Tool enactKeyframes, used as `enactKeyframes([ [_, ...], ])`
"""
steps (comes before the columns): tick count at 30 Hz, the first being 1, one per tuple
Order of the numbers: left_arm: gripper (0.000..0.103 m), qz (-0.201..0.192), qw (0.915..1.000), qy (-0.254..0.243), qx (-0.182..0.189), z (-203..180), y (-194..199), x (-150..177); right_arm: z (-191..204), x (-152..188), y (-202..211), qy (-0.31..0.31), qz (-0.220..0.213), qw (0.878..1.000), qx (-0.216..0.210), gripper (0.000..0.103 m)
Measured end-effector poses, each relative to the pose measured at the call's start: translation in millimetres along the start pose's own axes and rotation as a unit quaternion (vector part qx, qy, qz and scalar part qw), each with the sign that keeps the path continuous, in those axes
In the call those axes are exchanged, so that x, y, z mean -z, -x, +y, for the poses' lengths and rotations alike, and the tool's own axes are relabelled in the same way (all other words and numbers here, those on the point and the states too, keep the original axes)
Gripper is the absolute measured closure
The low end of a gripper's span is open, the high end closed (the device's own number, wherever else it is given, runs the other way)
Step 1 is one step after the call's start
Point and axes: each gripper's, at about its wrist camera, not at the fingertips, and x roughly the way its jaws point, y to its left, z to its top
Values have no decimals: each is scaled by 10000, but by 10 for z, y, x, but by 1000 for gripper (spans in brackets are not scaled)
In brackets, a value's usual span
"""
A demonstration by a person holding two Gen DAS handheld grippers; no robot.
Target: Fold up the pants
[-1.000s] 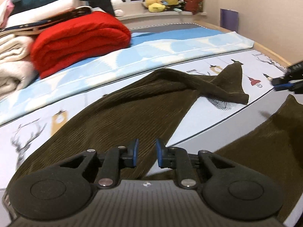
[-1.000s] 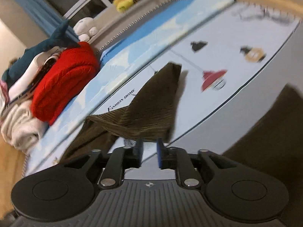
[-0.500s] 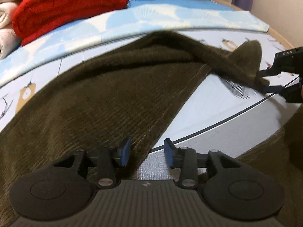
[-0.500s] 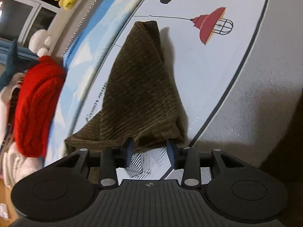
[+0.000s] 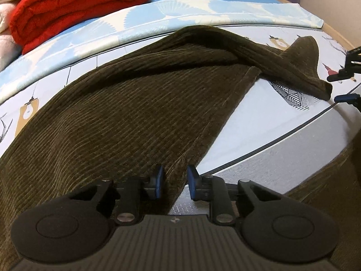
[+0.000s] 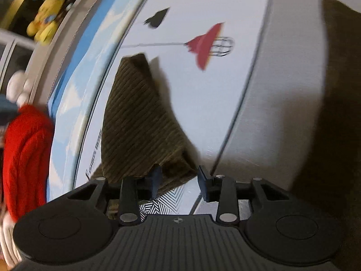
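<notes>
Reading, perhaps, "FASHION HOME" [image 6: 94, 153] beside pants [image 6: 140, 122].

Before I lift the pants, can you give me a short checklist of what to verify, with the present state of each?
1. Left tongs around the pants edge: ok, the fabric edge lies between the pads, and the jaws are closing.
2. Left pads pressing the fabric: not ok, gaps show on both sides.
3. Right tongs at the leg end: ok, its corner sits between the pads.
4. Right pads pressing it: not ok, the right pad stands clear of the cloth.
5. Leg flat: not ok, it is twisted and folded over near the end.
6. Red blanket clear of the pants: ok, it lies apart at the far side of the bed.
</notes>
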Motion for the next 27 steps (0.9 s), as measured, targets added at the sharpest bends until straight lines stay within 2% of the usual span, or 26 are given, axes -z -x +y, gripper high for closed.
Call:
enactKeyframes([
  [2,72,20,9999,32,105,-5,17,-21,8,10,43,50,-55,9999,-110,64],
  [3,66,27,9999,30,148,-9,20,-27,34,7,19,183,-45,9997,-121,63],
  [5,65,34,9999,-41,86,-41,14,-34,48,-9,-88,335,102,9993,-98,56],
  [7,65,64,9999,-89,65,-60,-4,-26,12,-34,-189,265,260,9992,-120,55],
  [9,66,77,9998,-172,31,-86,-32,-17,1,-47,-238,250,223,9994,-118,55],
  [10,69,71,9997,-231,8,-95,-41,-14,16,-55,-251,297,189,9993,-134,55],
  [13,86,31,9993,-349,-87,-101,-64,-20,112,-46,-240,614,42,9981,-18,76],
  [17,92,-17,9985,-539,-95,-105,-25,-39,197,-182,-29,559,-339,9977,-192,85],
  [20,93,-187,9961,-865,-63,-128,78,-47,313,-399,340,194,-761,9933,-843,86],
  [22,95,-362,9922,-1188,95,-124,201,-36,487,-546,660,373,-1164,9828,-1382,86],
  [24,95,-530,9852,-1575,413,-91,346,7,628,-633,909,629,-1571,9705,-1718,87],
  [27,96,-640,9693,-2087,1128,10,565,135,741,-768,1171,958,-2109,9510,-2050,87],
])
